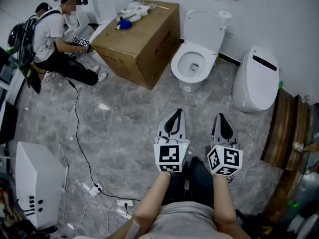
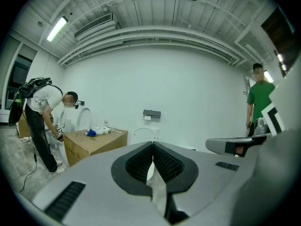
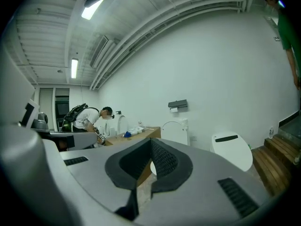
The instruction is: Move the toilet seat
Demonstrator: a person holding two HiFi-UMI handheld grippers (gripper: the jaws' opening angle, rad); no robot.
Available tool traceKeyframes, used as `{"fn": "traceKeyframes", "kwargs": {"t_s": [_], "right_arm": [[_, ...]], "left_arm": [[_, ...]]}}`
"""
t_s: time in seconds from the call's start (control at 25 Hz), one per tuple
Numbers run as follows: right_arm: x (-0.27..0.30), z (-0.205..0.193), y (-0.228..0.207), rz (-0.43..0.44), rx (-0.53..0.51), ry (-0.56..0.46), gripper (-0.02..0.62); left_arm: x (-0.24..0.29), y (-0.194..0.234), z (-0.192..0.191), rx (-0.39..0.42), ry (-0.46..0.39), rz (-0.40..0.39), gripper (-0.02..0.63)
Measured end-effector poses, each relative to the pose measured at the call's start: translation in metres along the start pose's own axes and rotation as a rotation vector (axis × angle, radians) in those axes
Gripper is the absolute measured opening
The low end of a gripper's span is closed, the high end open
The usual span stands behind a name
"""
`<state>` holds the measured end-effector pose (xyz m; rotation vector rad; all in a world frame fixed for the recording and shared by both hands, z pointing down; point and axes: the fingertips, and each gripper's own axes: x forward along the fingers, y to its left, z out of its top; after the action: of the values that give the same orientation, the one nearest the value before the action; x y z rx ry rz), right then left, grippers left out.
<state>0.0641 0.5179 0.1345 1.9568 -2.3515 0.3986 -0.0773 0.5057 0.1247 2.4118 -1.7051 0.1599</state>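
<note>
A white toilet stands against the far wall with its seat and lid raised above the open bowl. My left gripper and right gripper are held side by side over the grey floor, a stretch short of the toilet and pointing toward it. Both are shut with nothing between the pads. In the left gripper view the shut left gripper hides most of the raised lid. The right gripper view shows the lid just above the shut right gripper.
A large cardboard box sits left of the toilet, and beyond it a person crouches at another toilet. A closed white toilet stands to the right, beside wooden steps. Cables and a white cabinet lie at the left.
</note>
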Motion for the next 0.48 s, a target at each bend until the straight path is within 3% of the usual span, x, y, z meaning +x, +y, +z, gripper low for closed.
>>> {"fn": "traceKeyframes", "kwargs": {"t_s": [0.48], "right_arm": [[0.096, 0.004, -0.025, 0.048, -0.012, 0.039, 0.015]], "left_arm": [[0.079, 0.034, -0.006, -0.034, 0.029, 0.084, 0.015]]}}
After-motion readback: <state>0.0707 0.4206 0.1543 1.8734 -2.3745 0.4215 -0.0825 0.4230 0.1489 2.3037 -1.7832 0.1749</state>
